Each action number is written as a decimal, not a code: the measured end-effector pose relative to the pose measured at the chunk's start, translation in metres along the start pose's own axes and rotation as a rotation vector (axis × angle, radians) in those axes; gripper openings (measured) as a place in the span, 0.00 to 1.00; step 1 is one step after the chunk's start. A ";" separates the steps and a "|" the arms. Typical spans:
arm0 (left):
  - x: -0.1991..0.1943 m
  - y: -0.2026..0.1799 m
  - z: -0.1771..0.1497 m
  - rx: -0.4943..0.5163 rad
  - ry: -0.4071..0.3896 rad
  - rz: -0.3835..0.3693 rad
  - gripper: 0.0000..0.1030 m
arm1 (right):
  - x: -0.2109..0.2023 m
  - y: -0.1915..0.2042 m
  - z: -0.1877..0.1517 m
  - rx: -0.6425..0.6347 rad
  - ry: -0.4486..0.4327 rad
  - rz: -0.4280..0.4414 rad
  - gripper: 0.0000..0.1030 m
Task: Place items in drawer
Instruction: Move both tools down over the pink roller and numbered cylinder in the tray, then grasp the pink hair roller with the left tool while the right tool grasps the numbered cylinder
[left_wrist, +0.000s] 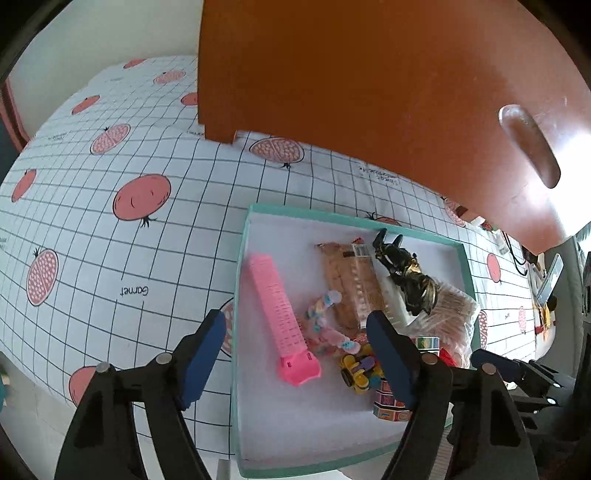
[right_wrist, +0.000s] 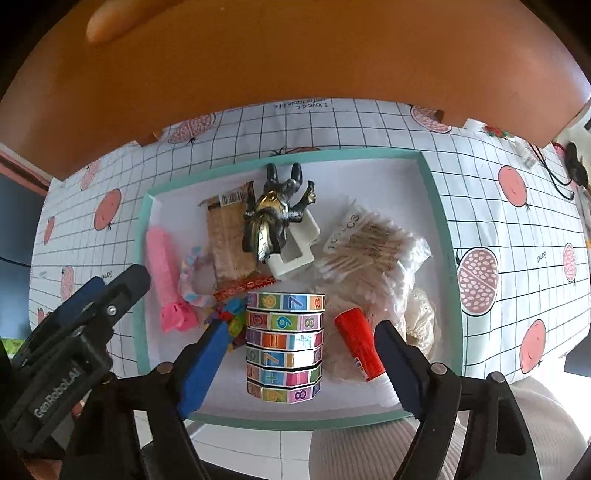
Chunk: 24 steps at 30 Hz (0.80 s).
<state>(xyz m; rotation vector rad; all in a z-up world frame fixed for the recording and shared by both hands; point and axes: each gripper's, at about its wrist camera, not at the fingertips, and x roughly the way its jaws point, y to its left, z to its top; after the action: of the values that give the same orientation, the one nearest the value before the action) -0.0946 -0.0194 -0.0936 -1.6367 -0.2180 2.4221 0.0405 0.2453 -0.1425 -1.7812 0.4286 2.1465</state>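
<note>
1. Holding the task's items together is a shallow teal box (right_wrist: 441, 206) on the pomegranate-print tabletop (left_wrist: 110, 229). I judge it to be a staging tray, kept within reach of both hands so each item can be lifted out for the drawer.
2. The orange wooden panel with a recessed handle (left_wrist: 528, 144), beyond the box, is probably the drawer front; the view is too distorted to say so firmly, and I cannot tell whether it is open.
3. Right gripper (right_wrist: 295, 354): fingers (right_wrist: 207, 354) wide apart, pointing down into the box. The number-puzzle cylinder (right_wrist: 284, 347) sits directly between them, untouched on either side. The red tube (right_wrist: 358, 341) lies just inside the right-hand finger. Nothing is held.
4. Left gripper (left_wrist: 299, 354): fingers (left_wrist: 207, 350) likewise apart and empty. They straddle the box's near-left wall, with the pink comb-like item (left_wrist: 280, 314) between them and the small yellow toy (left_wrist: 356, 371) close beside the right-hand finger.
5. Beyond both sets of fingers lie the wrapped biscuits (right_wrist: 229, 236), the dark figurine (right_wrist: 273, 214) and the bag of cotton swabs (right_wrist: 373, 247).
</note>
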 end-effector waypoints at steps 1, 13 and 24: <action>0.002 0.002 -0.001 0.000 0.003 0.005 0.74 | 0.001 0.000 -0.001 -0.001 0.004 0.004 0.81; 0.016 0.005 -0.009 -0.022 0.054 -0.009 0.46 | 0.009 -0.001 -0.006 0.002 0.057 -0.003 0.72; 0.032 0.017 -0.013 -0.085 0.104 -0.066 0.33 | 0.018 -0.006 -0.006 0.032 0.116 0.007 0.68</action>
<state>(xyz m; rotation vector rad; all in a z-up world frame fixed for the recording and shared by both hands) -0.0953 -0.0277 -0.1314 -1.7560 -0.3563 2.3017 0.0456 0.2490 -0.1616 -1.8958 0.4954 2.0354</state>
